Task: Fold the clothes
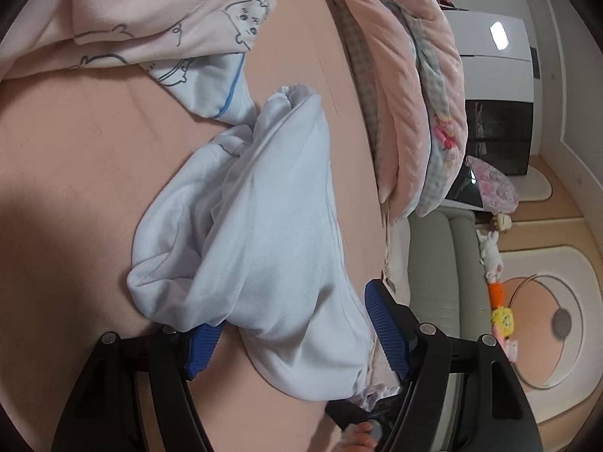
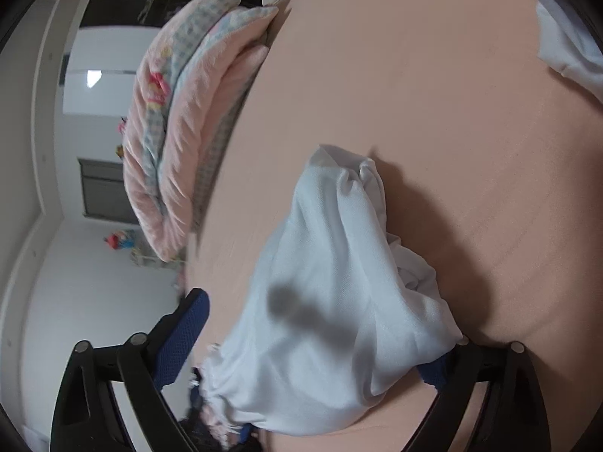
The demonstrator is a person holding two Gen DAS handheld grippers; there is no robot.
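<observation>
A pale blue garment [image 1: 264, 226] lies crumpled on the pink bed sheet [image 1: 75, 173]. In the left wrist view my left gripper [image 1: 290, 312] stands open around its near end; the cloth drapes over the left blue pad [image 1: 203, 346], and the right pad [image 1: 384, 324] sits bare beside the hem. The right wrist view shows the same garment [image 2: 331, 282] between the wide jaws of my right gripper [image 2: 324, 320], which is open. Its left pad [image 2: 181, 335] is free, and cloth covers most of the right pad [image 2: 433, 373]. A hand [image 1: 361, 437] shows at the bottom edge.
A pink pyjama piece with cartoon prints [image 1: 150, 11] lies at the far left of the bed. A folded pink quilt [image 1: 410, 94] [image 2: 181, 143] is stacked along the bed's edge. White cloth [image 2: 565, 45] sits at the far right. Beyond the edge are a grey-green cushion [image 1: 433, 263] and toys [image 1: 497, 263] on the floor.
</observation>
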